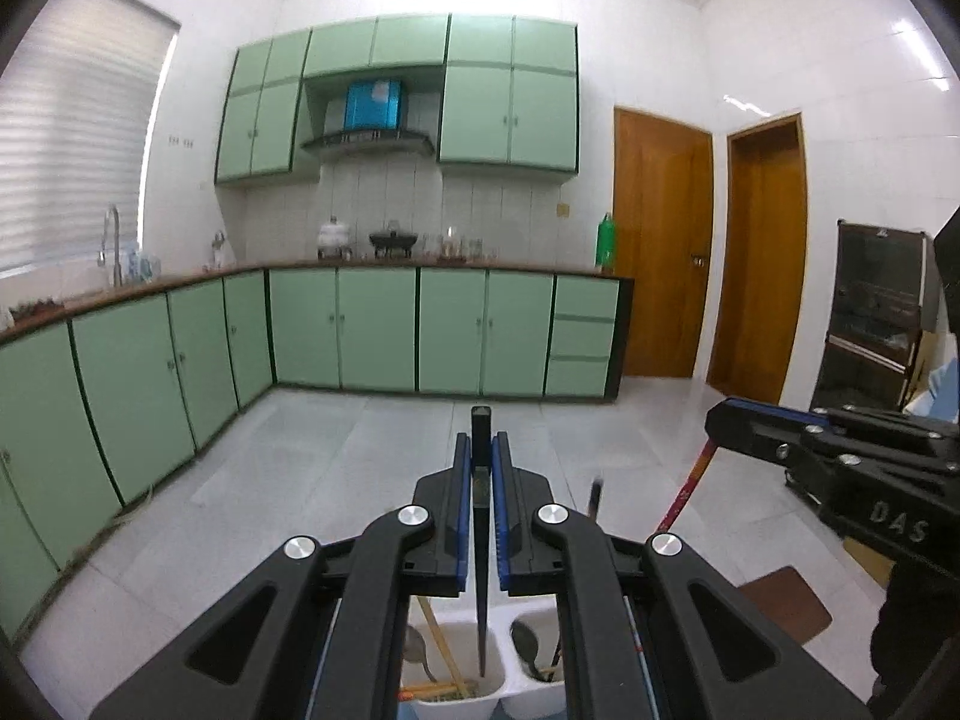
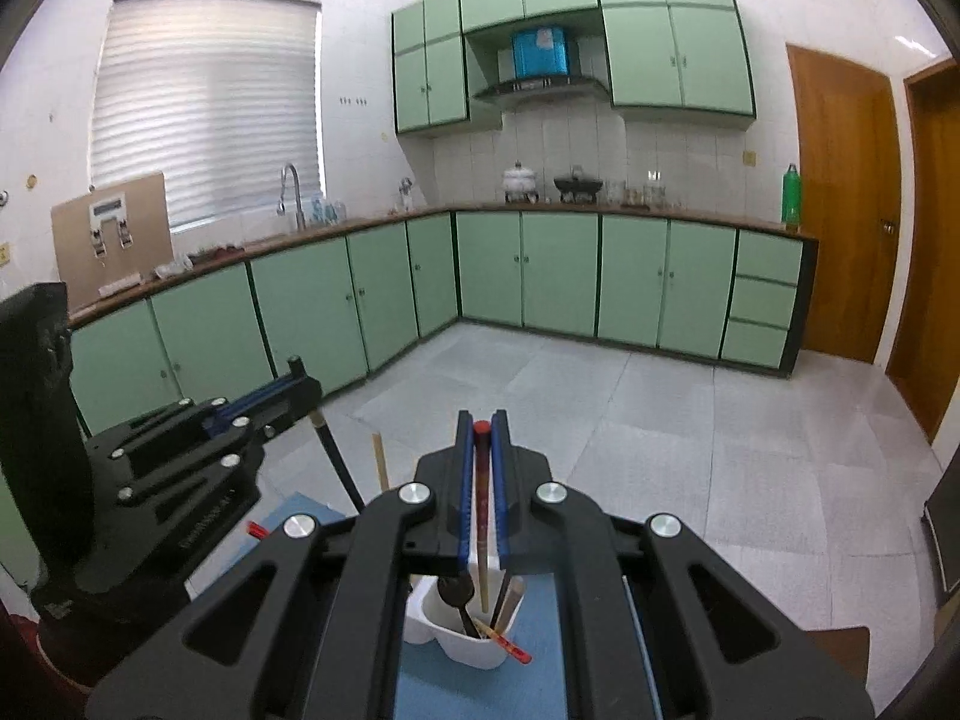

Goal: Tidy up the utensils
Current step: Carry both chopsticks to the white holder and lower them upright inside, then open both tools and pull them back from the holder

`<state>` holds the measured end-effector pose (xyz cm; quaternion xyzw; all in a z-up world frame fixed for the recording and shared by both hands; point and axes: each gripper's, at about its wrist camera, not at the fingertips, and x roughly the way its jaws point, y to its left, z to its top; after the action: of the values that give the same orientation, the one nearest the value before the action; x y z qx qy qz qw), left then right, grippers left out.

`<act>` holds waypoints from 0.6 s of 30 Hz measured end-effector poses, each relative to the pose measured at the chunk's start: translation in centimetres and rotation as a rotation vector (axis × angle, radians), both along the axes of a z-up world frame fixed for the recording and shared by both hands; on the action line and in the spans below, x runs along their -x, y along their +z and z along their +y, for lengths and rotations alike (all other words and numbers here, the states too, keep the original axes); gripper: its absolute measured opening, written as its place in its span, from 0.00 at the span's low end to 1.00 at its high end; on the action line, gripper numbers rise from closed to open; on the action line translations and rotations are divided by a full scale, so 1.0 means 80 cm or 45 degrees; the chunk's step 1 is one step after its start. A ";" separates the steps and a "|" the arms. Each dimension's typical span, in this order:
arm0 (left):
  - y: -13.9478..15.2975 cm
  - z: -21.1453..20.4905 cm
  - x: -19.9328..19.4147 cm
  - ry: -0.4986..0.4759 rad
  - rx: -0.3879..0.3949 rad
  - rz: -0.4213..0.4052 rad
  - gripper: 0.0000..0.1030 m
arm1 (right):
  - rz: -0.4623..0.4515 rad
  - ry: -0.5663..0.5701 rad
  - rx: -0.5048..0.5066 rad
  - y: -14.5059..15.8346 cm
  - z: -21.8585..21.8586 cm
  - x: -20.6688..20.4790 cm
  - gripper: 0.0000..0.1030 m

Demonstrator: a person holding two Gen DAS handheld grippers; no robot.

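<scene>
Left claw: my jaws are clamped on a black chopstick, its tip hanging in the left well of the white holder at 6 o'clock.
Right claw: mine too, pinched on a red-topped chopstick reaching down to the holder at 6 o'clock.
Holder contents: spoons and loose chopsticks already inside.
Risk: letting go off-centre could bounce a stick off the rim; my claws working close together could clash or tip the holder.

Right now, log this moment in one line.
left gripper: shut on black chopstick | right gripper: shut on red-tipped chopstick | both over white utensil holder
</scene>
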<state>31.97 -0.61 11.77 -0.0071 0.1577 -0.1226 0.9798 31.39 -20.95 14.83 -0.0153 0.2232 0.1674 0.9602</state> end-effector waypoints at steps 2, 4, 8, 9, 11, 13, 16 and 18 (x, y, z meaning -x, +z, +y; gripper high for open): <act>-0.019 0.002 -0.008 0.000 -0.003 0.044 0.06 | 0.027 0.000 0.011 -0.015 0.003 -0.006 0.05; -0.038 0.003 -0.013 -0.012 -0.008 0.091 0.06 | 0.061 -0.005 0.014 -0.030 0.005 -0.009 0.06; -0.052 0.011 -0.011 -0.020 0.004 0.112 0.09 | 0.084 -0.023 0.018 -0.049 0.003 -0.006 0.09; -0.051 0.014 -0.006 -0.019 0.002 0.106 0.10 | 0.080 -0.029 0.016 -0.050 0.001 -0.002 0.11; -0.046 0.018 0.001 -0.015 -0.007 0.089 0.10 | 0.068 -0.044 0.012 -0.051 -0.002 0.005 0.14; -0.039 0.022 0.013 -0.012 -0.006 0.068 0.15 | 0.057 -0.058 0.001 -0.048 -0.008 0.015 0.18; -0.027 0.028 0.038 -0.003 -0.008 0.030 0.26 | 0.027 -0.075 -0.010 -0.039 -0.017 0.035 0.33; -0.019 0.029 0.058 -0.010 -0.003 0.007 0.31 | -0.002 -0.092 -0.006 -0.035 -0.023 0.054 0.46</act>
<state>27.36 1.70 10.23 -0.0056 0.1607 -0.1264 0.9789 27.10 -22.77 12.05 -0.0051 0.2222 0.1332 0.9658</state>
